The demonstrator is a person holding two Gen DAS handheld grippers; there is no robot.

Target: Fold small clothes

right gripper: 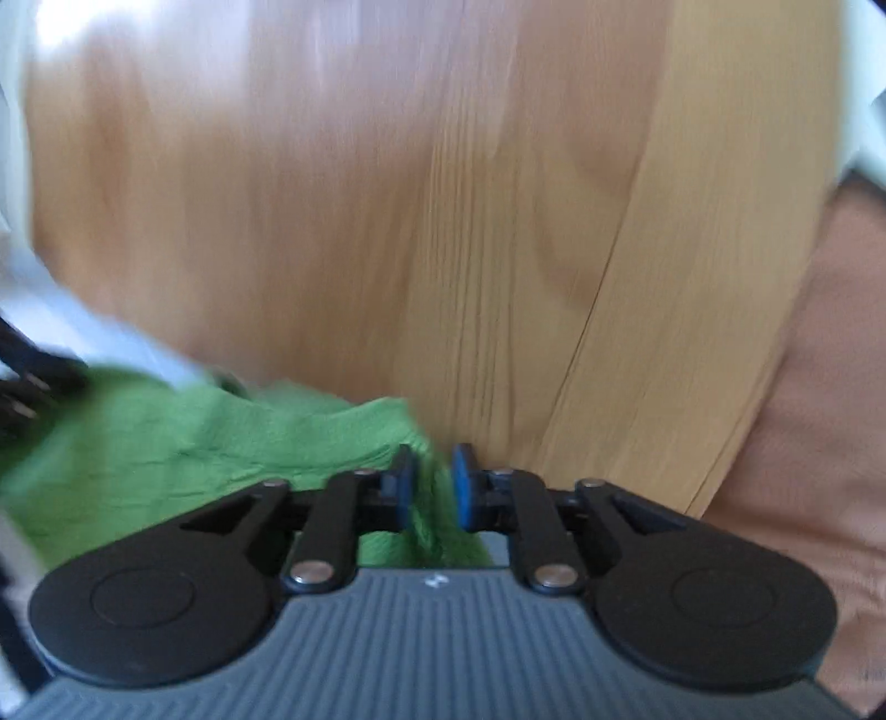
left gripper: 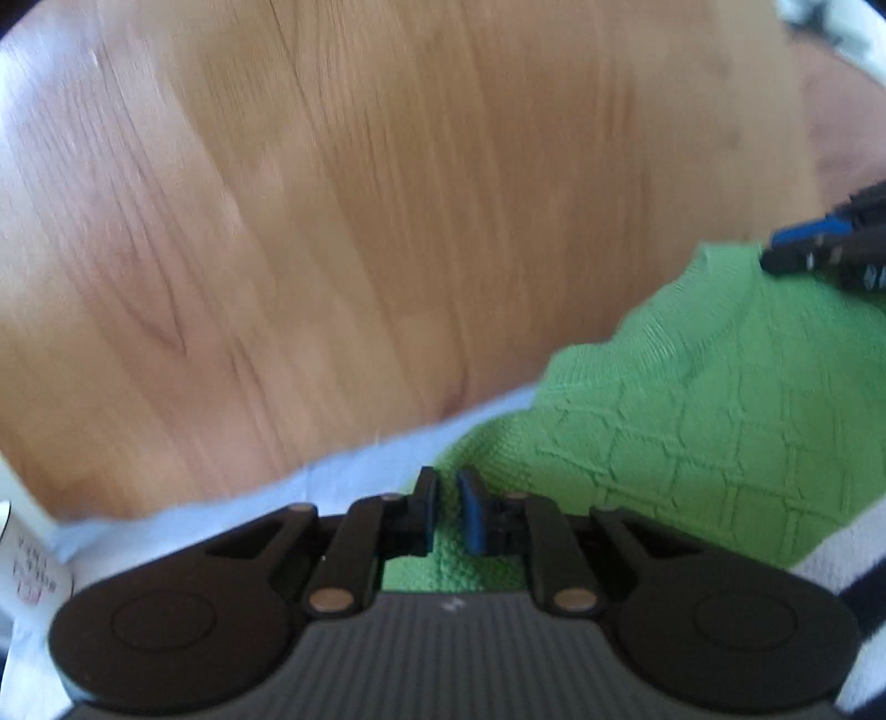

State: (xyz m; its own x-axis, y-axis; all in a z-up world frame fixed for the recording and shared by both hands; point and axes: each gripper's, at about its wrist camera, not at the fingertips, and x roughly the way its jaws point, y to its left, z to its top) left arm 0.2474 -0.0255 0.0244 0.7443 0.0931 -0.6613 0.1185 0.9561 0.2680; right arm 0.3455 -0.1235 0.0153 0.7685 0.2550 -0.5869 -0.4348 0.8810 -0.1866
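Observation:
A green waffle-textured cloth (left gripper: 692,415) lies on the wooden table (left gripper: 387,221), with a pale blue fabric edge (left gripper: 332,482) showing along its far side. My left gripper (left gripper: 448,512) has its pads almost together, pinching a fold of the green cloth at its near left corner. My right gripper (left gripper: 775,257) reaches the cloth's far right edge in the left wrist view. In the right wrist view the green cloth (right gripper: 166,454) bunches up between the narrow pads of the right gripper (right gripper: 433,490), which is shut on it. The left gripper (right gripper: 66,376) shows at the left edge.
Bare wood of the table (right gripper: 443,221) stretches ahead of both grippers. A pinkish surface (right gripper: 830,415) borders the table on the right. A white printed paper (left gripper: 27,576) sits at the left edge, and a pale object (left gripper: 830,22) at the far top right.

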